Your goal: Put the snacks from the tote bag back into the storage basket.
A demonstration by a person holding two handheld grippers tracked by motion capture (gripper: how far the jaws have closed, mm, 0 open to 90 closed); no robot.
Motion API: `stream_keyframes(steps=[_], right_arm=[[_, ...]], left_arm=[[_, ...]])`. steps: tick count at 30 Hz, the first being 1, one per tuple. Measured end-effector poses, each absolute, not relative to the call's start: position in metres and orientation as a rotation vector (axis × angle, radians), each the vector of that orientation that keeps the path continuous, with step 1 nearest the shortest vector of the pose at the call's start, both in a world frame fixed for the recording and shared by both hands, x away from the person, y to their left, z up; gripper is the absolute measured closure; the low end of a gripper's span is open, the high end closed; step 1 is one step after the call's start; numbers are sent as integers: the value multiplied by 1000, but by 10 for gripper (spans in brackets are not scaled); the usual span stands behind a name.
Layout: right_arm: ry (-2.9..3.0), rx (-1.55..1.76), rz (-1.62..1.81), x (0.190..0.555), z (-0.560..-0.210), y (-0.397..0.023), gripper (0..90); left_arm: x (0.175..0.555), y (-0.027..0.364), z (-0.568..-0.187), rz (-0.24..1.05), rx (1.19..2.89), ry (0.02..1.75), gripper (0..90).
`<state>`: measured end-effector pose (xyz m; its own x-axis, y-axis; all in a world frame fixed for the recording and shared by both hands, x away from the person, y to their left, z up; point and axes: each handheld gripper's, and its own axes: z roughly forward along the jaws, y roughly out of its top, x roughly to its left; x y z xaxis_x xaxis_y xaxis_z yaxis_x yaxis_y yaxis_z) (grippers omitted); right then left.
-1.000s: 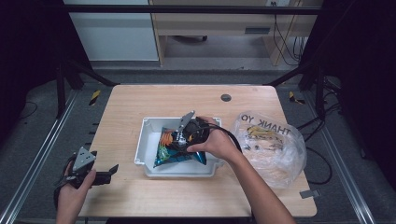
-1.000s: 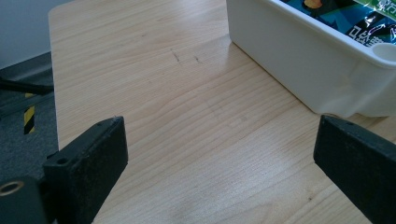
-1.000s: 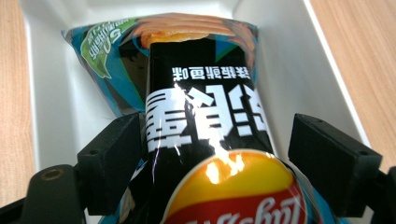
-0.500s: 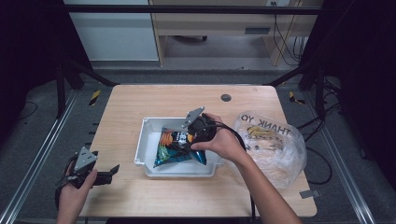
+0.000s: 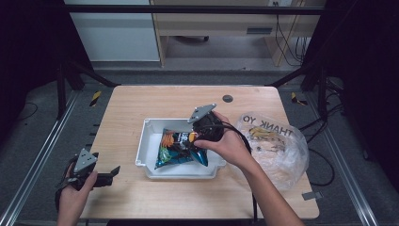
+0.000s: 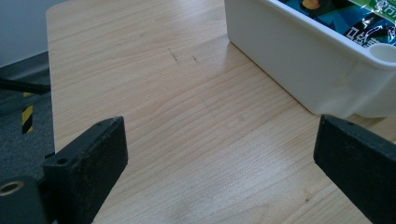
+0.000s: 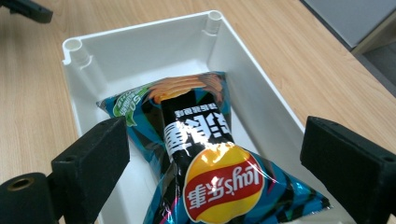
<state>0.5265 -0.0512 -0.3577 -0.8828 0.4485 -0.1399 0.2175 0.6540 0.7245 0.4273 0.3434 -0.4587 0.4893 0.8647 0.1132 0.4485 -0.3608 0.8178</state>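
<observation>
Wooden worktop (image 5: 141, 103) in a dark framed bay, cabinets behind. White plastic bin (image 5: 146, 141) sits near worktop centre; clear "THANK YOU" bag (image 5: 277, 146) lies by the right edge, w/ contents too blurred to tell. Task item: blue/black chip bag (image 5: 181, 149), lying diagonally inside the bin, one end up on the near-right rim. Right gripper (image 5: 195, 135) hangs just above the chip bag; its jaws have just been opening and stand wide, pads clear of the foil, nothing clamped between them (see right gripper view, chip bag (image 7: 205, 172) below and between the jaws). Left gripper (image 5: 110, 173) rests near the front-left corner of the worktop, jaws wide apart, empty, pointing toward the bin wall (image 6: 299, 65). Handling, est.: chip bag is light, air-filled, soft; foil is slick and crinkles; contents fragile, so squeezing the belly risks crushing or popping. Recommended grip pt: a flat crimped end seam or a corner, w/ light pressure only. The belly is prob. too wide and too slippery for a firm pinch. Bag looks placed; bin itself is stiff, take by rim if req'd.
</observation>
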Motion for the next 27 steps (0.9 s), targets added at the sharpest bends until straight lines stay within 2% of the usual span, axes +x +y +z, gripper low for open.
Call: stream_keyframes(steps=[27], right_arm=[[2377,704,1111,506,-337,-87,72]], left_arm=[[425,341,-459,710,1999,1072,26]])
